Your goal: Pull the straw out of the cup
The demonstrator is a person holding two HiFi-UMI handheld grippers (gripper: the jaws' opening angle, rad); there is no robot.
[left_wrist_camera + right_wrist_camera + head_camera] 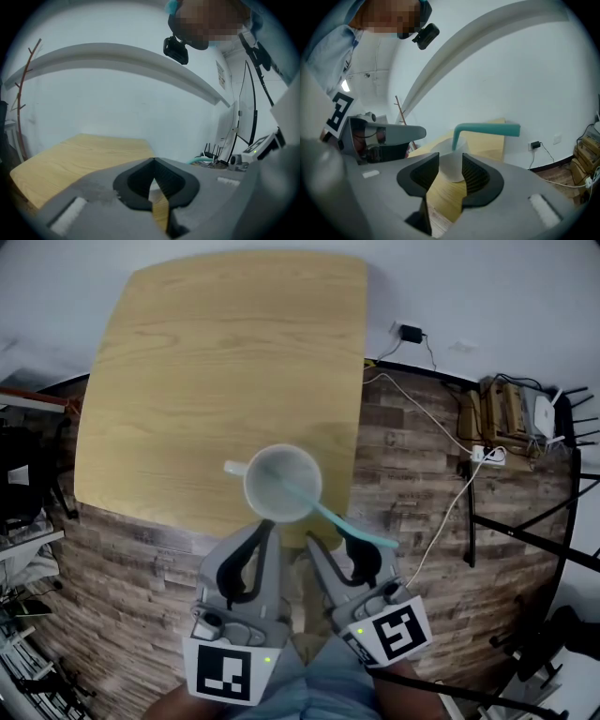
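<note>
straw: A teal straw (345, 523) stands slanted in the cup (272, 465). Its lower end lies inside, and its bent top reaches out over the rim toward the right gripper (328, 538), past the worktop's (216, 362) near edge.
straw, handling: Probably thin plastic, very light and smooth. It would bend or flatten under a hard squeeze, and it could slip through the pads if held loosely.
where to hold: The free length just outside the rim looks best. It is clear of the cup wall and nearest the right gripper. The flexible bend would give way if gripped.
cup: A white mug with its handle pointing left, upright near the worktop's front edge. It looks stiff and heavy next to the straw, so it should stay put during a gentle pull.
cup contents: Only the straw shows. The inside looks pale, and I can make out no liquid.
right gripper: The jaws stand wide with nothing between the pads. In the right gripper view the cup (452, 168) sits beyond the gap, with the straw's bent top (487, 130) above it.
left gripper: The left gripper (268, 527) has its jaws closed tip to tip on nothing, close by the cup's near side. It could steady the cup if needed.
</note>
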